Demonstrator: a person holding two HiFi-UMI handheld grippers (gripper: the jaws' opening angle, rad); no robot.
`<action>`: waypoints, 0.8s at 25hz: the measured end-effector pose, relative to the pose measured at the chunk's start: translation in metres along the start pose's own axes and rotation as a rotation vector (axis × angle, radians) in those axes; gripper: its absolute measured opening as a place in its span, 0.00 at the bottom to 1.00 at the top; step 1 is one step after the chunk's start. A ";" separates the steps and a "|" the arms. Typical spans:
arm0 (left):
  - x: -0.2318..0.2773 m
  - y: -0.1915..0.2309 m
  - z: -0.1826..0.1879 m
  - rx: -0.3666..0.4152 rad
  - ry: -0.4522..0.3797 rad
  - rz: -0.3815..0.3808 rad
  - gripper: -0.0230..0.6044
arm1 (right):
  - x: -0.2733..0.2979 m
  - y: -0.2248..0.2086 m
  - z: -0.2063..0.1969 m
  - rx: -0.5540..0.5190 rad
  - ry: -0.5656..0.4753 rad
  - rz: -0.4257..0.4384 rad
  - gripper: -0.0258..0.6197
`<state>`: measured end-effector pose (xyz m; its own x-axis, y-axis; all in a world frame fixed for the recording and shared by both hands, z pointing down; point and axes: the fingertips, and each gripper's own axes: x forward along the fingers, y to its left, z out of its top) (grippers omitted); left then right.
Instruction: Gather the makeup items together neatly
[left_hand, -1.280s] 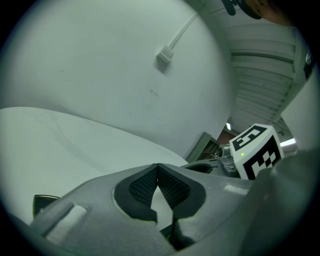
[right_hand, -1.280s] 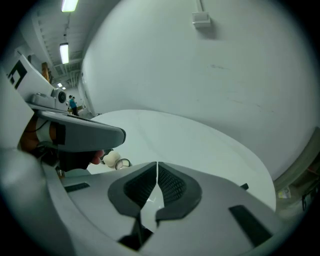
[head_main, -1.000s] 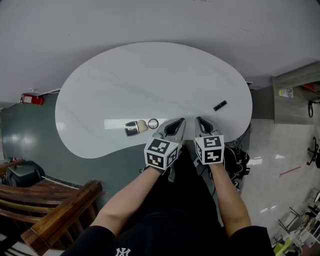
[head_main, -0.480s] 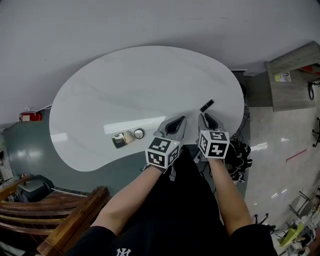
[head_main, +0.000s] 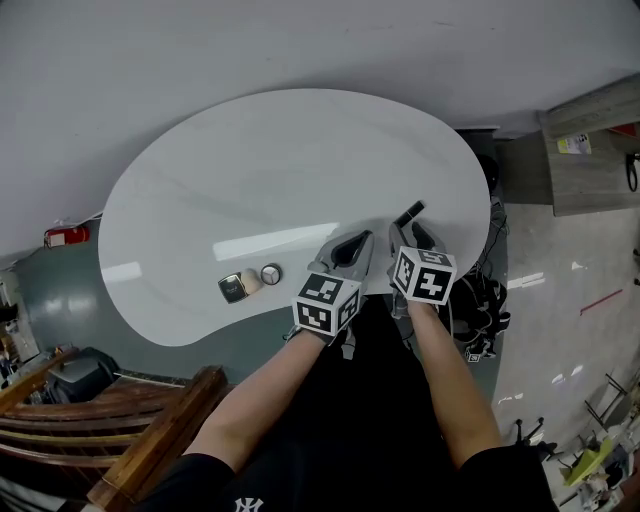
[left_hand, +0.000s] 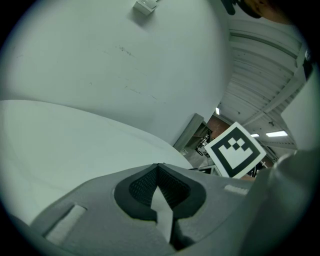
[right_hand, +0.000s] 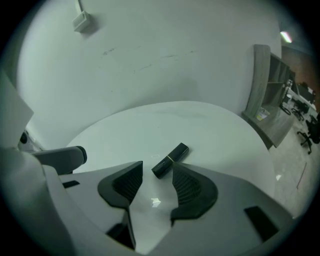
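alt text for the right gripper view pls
The right gripper has jaws that have just been opening and now stand apart over a white table. The near end of a black lipstick tube lies at the gap between their tips, not gripped. A pale wall rises behind the table, and a grey cabinet stands at the right.

A white kidney-shaped table stands against a pale wall, with a wooden seat and glossy floor nearby.
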<state>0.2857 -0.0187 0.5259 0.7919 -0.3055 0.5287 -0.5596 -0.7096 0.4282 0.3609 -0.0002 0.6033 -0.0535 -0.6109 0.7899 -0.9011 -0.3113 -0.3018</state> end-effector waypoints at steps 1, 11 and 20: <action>0.001 0.002 0.000 0.000 0.003 0.005 0.05 | 0.003 -0.003 -0.001 0.028 0.007 -0.006 0.35; 0.006 0.016 0.001 -0.014 0.025 0.029 0.05 | 0.020 -0.009 -0.006 0.088 0.057 -0.060 0.37; 0.008 0.019 -0.001 -0.027 0.027 0.030 0.05 | 0.021 -0.011 -0.009 0.092 0.087 -0.047 0.23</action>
<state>0.2806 -0.0338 0.5391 0.7680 -0.3090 0.5610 -0.5897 -0.6830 0.4310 0.3661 -0.0027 0.6285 -0.0531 -0.5303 0.8462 -0.8605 -0.4056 -0.3082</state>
